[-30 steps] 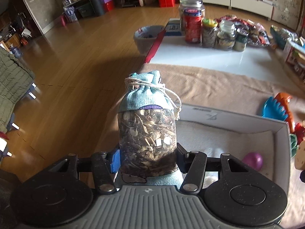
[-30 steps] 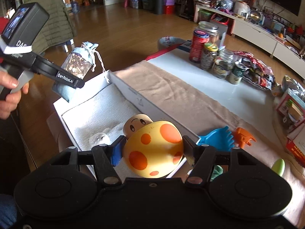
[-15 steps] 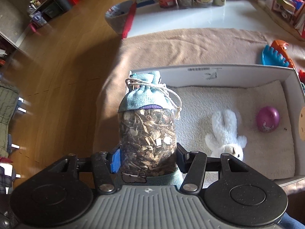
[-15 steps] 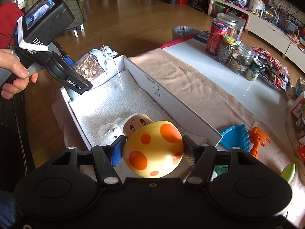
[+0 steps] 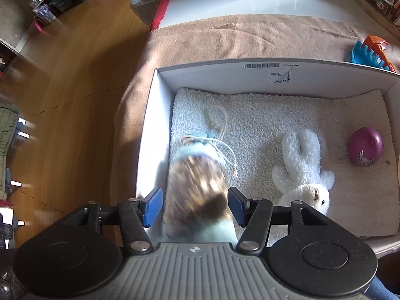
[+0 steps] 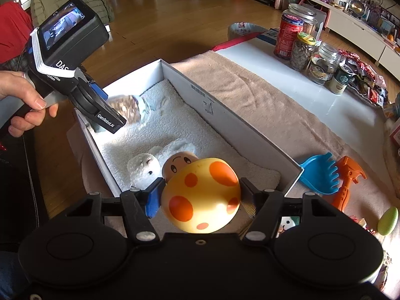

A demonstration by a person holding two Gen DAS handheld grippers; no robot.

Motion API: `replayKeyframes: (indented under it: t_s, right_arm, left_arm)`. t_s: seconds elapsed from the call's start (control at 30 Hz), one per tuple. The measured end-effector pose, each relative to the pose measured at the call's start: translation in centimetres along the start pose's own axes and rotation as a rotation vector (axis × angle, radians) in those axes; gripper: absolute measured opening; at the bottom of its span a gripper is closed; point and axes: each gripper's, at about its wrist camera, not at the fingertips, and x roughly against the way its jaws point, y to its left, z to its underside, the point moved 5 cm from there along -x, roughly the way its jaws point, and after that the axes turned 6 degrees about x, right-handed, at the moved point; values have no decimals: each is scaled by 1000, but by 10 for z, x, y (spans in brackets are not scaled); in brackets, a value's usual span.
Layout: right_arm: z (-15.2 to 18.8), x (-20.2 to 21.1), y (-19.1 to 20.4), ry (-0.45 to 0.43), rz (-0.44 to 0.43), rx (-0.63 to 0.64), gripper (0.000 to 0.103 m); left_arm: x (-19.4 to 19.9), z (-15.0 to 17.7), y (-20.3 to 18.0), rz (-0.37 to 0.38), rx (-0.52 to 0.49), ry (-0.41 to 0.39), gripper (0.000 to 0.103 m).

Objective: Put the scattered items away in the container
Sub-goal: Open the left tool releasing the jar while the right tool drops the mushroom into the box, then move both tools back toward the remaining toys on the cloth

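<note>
A white box [image 5: 275, 75] lined with a white towel holds a white plush rabbit [image 5: 303, 172] and a purple egg [image 5: 365, 150]. My left gripper [image 5: 195, 206] is over the box's left end with its jaws spread; the sachet bag of wood chips [image 5: 197, 185] is blurred between them, dropping free onto the towel. In the right wrist view the box [image 6: 225, 115] shows with the left gripper [image 6: 105, 115] and the sachet [image 6: 130, 108]. My right gripper [image 6: 200, 200] is shut on a yellow egg with orange spots [image 6: 202, 195], above the box's near end.
A blue rake [image 6: 320, 172], an orange toy [image 6: 350, 177] and a green egg [image 6: 387, 220] lie on the beige cloth to the right of the box. A face-painted egg [image 6: 178, 163] sits by the rabbit [image 6: 147, 165]. Jars [image 6: 302, 50] stand on the white table behind.
My left gripper has moved forward and down over the box and opened. The sachet has left its hold and is falling into the box. My right gripper stays shut on the spotted egg.
</note>
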Motion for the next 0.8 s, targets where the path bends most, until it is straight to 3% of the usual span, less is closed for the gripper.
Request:
replayKeyframes:
  t_s: [0.17, 0.53, 0.8]
  right_arm:
    - [-1, 1, -2, -11, -4, -14, 62]
    - [5, 5, -11, -13, 4, -47, 62]
    - [21, 25, -42, -35, 47, -130, 62]
  left_arm:
    - [1, -1, 0, -13, -6, -8, 67]
    - [8, 0, -2, -27, 4, -10, 67]
    - [67, -24, -32, 35, 36, -114, 67]
